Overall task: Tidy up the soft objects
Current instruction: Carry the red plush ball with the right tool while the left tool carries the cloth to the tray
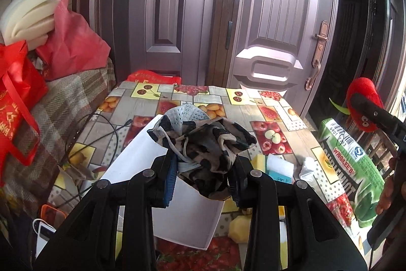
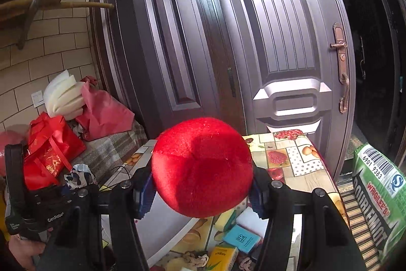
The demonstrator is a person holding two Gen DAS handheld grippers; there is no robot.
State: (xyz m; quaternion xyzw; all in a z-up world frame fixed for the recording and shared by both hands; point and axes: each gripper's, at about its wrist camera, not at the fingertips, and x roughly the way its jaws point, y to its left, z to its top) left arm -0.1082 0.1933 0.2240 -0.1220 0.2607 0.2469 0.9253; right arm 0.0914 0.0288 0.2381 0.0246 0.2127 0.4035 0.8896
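The left claw (image 1: 203,169) is pinched nearly closed on a bundle of patterned cloth (image 1: 203,144); the cloth bulges above and ahead of the pads and hangs slightly below them. Directly beneath and ahead of this claw lies an open white box (image 1: 187,220) on the surface (image 1: 279,103), its long axis running away from the claw. Judged from this alignment, the box is the likely drop point, and the left claw is the nearer of the two to it.

The right claw (image 2: 203,191) is held partway spread, its pads pressing both sides of a red plush ball (image 2: 203,169) that fills the gap. The box lies below and to the left of this claw. Small packets and sponges lie on the surface below the ball.
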